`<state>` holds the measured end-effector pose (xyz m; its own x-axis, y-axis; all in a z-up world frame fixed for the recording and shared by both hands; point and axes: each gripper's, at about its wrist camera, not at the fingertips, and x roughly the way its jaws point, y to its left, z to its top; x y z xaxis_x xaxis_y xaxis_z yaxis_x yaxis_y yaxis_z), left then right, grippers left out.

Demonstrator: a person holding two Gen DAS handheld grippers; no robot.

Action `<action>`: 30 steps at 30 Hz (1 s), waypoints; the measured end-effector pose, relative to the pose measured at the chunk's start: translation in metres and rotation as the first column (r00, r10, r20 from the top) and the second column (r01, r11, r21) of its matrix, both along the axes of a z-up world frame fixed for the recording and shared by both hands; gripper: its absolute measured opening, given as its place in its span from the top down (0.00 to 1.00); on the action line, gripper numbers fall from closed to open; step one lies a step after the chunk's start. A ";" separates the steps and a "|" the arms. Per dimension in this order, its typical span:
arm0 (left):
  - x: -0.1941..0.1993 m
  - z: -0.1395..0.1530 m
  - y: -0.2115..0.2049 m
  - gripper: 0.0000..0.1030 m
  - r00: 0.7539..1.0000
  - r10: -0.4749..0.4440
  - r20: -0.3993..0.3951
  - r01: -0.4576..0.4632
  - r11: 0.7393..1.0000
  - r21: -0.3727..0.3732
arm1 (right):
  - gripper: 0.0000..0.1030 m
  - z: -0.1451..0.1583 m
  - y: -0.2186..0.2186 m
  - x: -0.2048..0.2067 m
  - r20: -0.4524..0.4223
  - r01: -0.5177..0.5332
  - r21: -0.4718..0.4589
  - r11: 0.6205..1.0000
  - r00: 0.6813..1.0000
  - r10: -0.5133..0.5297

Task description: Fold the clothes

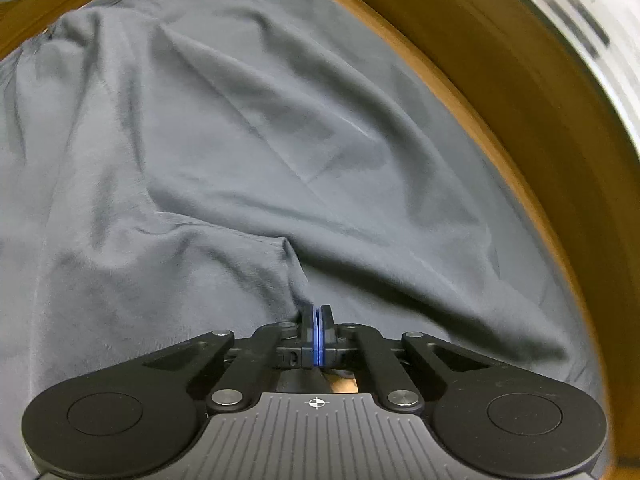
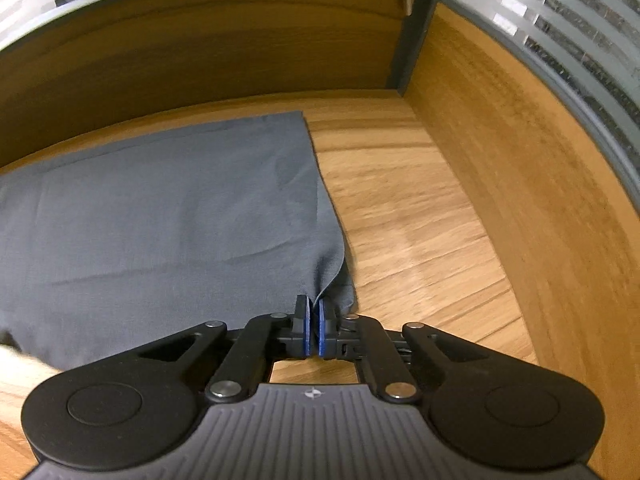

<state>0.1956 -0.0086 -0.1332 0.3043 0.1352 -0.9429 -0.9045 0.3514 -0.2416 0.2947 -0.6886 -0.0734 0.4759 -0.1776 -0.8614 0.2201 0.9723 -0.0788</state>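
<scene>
On the wooden table [image 2: 400, 208], spread flat: one grey shirt [image 2: 160, 216], our landmark.

- Left gripper [image 1: 317, 312]: closed tight over the shirt's rumpled middle edge; a ridge of cloth runs up to the pads, but we cannot tell whether any is caught.
- Right gripper [image 2: 314, 308]: closed on the shirt's near right corner, top layer pinched.
- Risks: left pinch may come up empty; right pinch may take one layer only, so lifting would drag the shirt crooked.

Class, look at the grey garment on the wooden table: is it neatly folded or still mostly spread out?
Mostly spread out. The grey garment lies wide and wrinkled across the wooden table; only its edge lifts where the right gripper pinches it.
</scene>
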 end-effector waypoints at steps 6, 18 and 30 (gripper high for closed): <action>-0.030 0.041 -0.005 0.98 0.999 -0.032 0.029 0.030 0.997 0.078 | 0.97 0.034 -0.011 -0.009 0.055 -0.026 -0.043 0.999 0.998 0.028; -0.092 0.028 -0.049 0.97 0.994 -0.111 0.019 0.111 0.993 -0.033 | 0.96 0.015 -0.037 -0.038 -0.029 -0.019 -0.101 0.995 0.999 0.016; -0.143 0.051 -0.064 0.68 0.980 -0.185 0.079 0.180 0.981 0.065 | 0.84 0.042 -0.014 -0.064 0.037 -0.180 -0.081 0.980 0.982 0.183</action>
